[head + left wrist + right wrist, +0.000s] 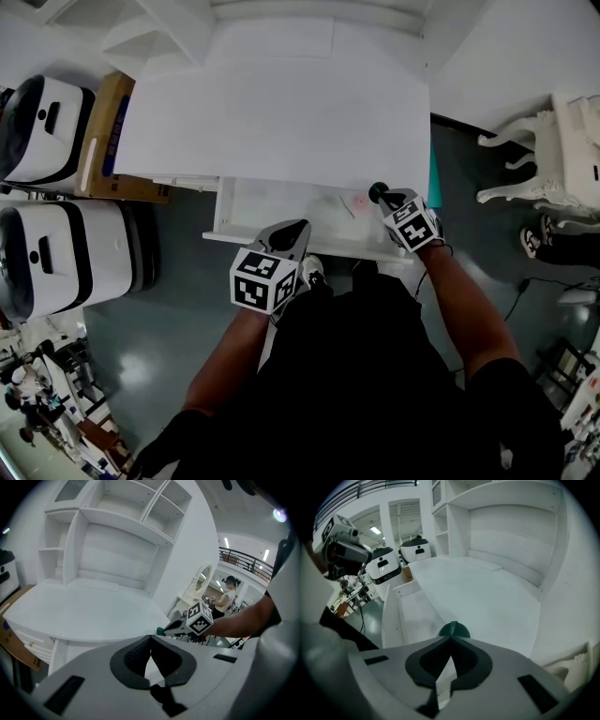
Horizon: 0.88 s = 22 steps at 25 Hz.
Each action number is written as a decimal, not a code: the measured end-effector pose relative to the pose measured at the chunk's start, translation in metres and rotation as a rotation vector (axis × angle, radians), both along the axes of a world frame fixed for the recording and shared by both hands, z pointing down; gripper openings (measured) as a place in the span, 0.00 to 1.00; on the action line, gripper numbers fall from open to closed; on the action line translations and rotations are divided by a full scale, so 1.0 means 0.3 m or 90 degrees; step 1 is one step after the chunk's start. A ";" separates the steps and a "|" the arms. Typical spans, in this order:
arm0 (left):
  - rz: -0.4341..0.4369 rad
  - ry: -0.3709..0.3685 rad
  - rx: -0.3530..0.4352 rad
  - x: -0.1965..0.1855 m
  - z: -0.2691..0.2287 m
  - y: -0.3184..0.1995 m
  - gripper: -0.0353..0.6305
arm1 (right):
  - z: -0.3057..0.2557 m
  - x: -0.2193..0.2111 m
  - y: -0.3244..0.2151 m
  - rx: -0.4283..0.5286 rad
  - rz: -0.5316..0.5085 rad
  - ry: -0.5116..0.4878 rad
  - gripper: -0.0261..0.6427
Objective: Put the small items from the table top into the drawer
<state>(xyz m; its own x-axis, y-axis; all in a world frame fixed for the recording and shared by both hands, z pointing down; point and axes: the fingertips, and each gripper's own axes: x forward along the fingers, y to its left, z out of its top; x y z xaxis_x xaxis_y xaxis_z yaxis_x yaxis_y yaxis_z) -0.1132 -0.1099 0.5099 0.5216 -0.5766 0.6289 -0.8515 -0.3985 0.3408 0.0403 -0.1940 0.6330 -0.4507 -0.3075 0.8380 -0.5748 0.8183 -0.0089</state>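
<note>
Dark green and small, the round item (pixel 453 630) is pinched at the very tips of the right gripper (pixel 451 639), whose jaws are clamped on it. In the head view it hangs over the right end of the open drawer (pixel 272 212), just in front of the front edge of the table top (pixel 281 112). A pale pink item (pixel 358 201) lies inside the drawer near that same end. The left gripper (pixel 298 231) hovers at the drawer's front edge, near its middle, jaws pressed together with nothing between them. Off the table top's left edge stand a cardboard box (pixel 105 131) and, beside it, a white machine (pixel 52 117) with black trim.
</note>
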 end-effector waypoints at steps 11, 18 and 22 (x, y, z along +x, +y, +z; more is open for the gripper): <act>0.008 0.000 -0.011 0.007 0.011 0.036 0.07 | 0.259 -0.023 0.228 -0.084 -0.159 0.165 0.08; -0.005 -0.003 -0.019 -0.005 0.016 0.065 0.07 | 0.425 -0.001 0.239 -0.089 -0.277 0.313 0.08; -0.024 -0.006 -0.026 -0.034 0.022 0.085 0.07 | 0.468 -0.026 0.249 -0.101 -0.308 0.326 0.08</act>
<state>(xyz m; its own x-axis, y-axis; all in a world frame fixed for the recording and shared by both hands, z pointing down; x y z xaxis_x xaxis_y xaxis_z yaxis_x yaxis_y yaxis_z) -0.1234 -0.0844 0.5165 0.4937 -0.5693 0.6573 -0.8690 -0.3522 0.3476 0.0326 -0.1191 0.7734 -0.0439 -0.0297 0.9986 -0.1128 0.9933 0.0246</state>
